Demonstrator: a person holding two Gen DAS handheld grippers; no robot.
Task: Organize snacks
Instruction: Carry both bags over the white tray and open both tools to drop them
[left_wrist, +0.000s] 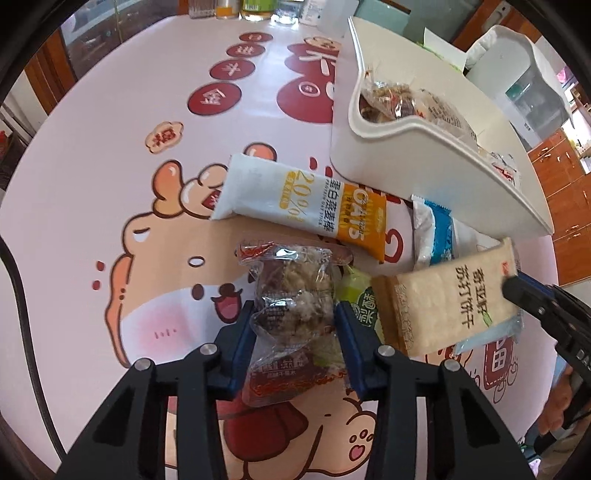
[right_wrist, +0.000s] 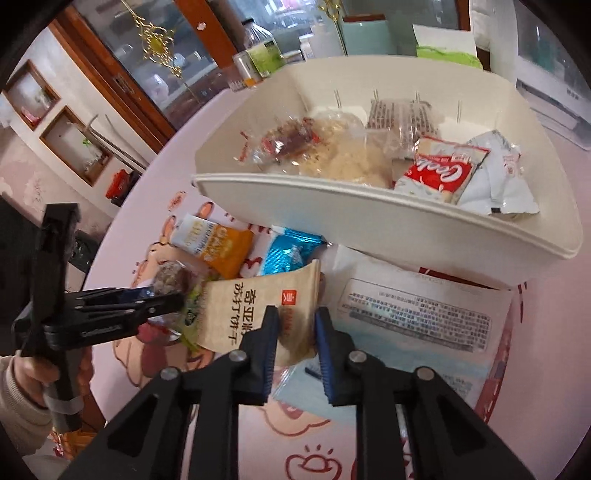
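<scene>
Left tool (left_wrist: 295, 317) clamped on a crinkly clear-wrapped grain snack (left_wrist: 291, 295), blue pads pressing both sides. Right tool (right_wrist: 295, 317) clamped on the flat tan cracker pack (right_wrist: 266, 310), matte with printed text. Both packs sit just in front of the white bin (right_wrist: 369, 221), over the glossy cartoon-print table (left_wrist: 110, 147). Bin is smooth plastic with curved walls; it holds a clear-wrapped snack (right_wrist: 288, 142), a pale puffed cake (right_wrist: 351, 158), a red-and-white cookie pouch (right_wrist: 443, 170) and a silver-white pouch (right_wrist: 506, 177). A white-orange oat bar (left_wrist: 306, 199) and a blue foil pack (left_wrist: 441, 230) lie beside the bin's front wall.
</scene>
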